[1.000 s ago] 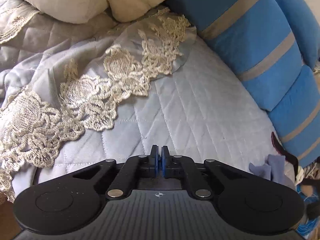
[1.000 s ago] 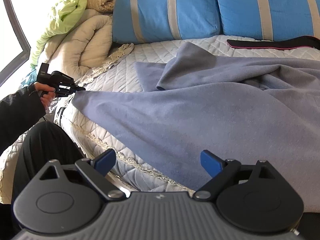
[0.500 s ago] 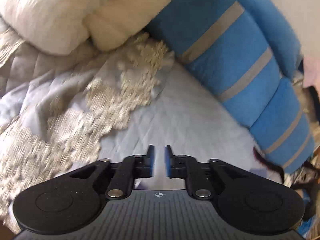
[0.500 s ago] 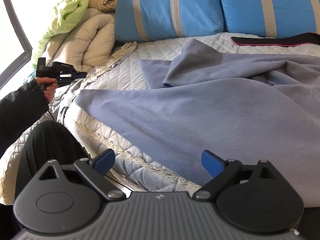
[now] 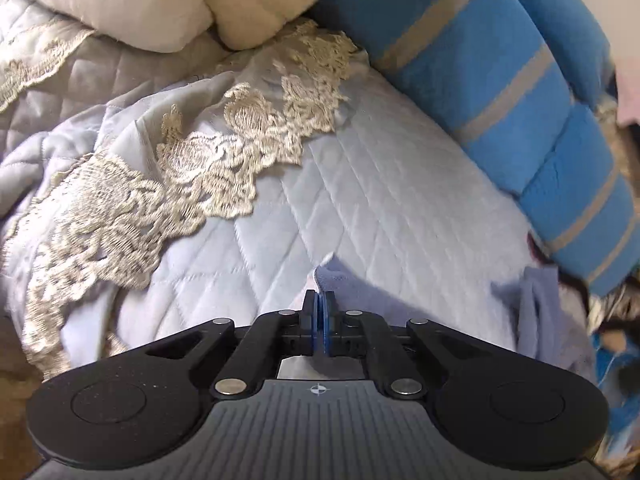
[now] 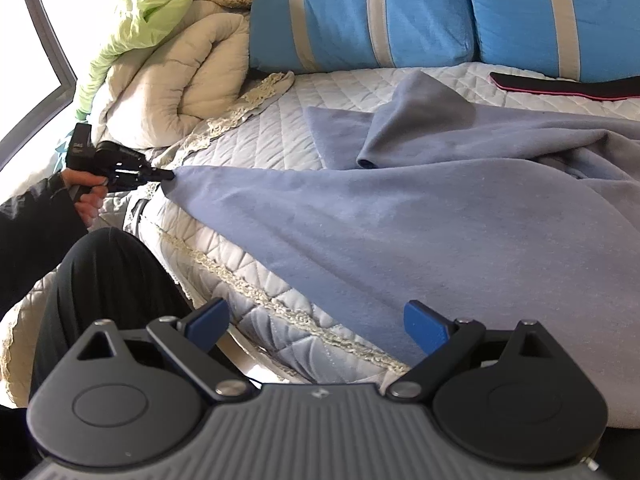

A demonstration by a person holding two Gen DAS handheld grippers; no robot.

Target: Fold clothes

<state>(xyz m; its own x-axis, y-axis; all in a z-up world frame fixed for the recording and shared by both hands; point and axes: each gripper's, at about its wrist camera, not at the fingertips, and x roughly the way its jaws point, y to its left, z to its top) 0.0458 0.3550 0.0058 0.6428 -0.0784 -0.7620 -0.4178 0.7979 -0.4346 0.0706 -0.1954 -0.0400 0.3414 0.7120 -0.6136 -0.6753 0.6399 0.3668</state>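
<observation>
A lavender-grey fleece garment [image 6: 400, 220] lies spread across the quilted bed, one sleeve [image 6: 404, 128] folded over its top. In the right wrist view a hand holds my left gripper [image 6: 166, 176] at the garment's left corner, which is drawn to a point. The left wrist view shows that gripper [image 5: 323, 310] shut on the garment corner [image 5: 340, 280], with fabric poking out ahead of the blue pads. My right gripper [image 6: 316, 318] is open above the bed's front edge beside the garment's lower hem, holding nothing.
Blue striped pillows [image 6: 360, 16] line the back of the bed. A rolled cream duvet [image 6: 188, 80] and a green quilt [image 6: 148, 4] are piled at the left. A black item with pink trim [image 6: 560, 88] lies at far right. Lace trim [image 5: 160, 184] edges the quilted bedspread [image 5: 380, 200].
Half a second ago my left gripper was slightly open and lifted off the garment. It has come back down and shut on the left corner. The right gripper has barely moved.
</observation>
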